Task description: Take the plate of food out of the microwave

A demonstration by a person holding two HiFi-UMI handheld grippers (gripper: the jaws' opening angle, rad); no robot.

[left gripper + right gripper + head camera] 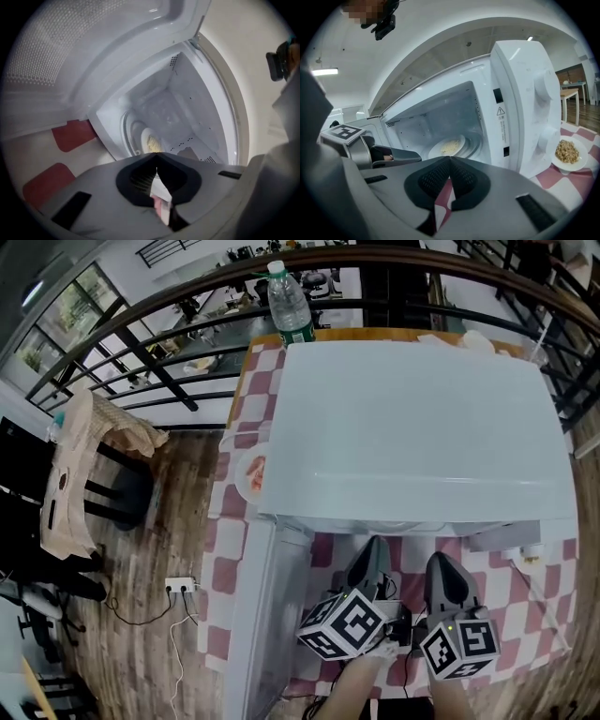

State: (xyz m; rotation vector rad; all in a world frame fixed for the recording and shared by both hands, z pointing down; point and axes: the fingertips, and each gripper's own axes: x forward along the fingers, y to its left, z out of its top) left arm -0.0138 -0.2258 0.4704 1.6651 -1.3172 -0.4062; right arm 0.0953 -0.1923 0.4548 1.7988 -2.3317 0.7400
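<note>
jaws of left gripper (156, 159), right gripper (450, 161) closed, empty; plate of food (449, 147) in microwave (525, 84), warning label (500, 111)

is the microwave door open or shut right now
Open. The right gripper view looks straight into the microwave, where the plate of food sits, and the door stands swung out to the side.

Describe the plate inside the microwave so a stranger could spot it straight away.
Start at the white microwave, door open, on the red-and-white checked cloth. In its cavity lies a white plate of pale yellow food. The other plate, with browner food, sits outside on the cloth beside the knobs.
</note>
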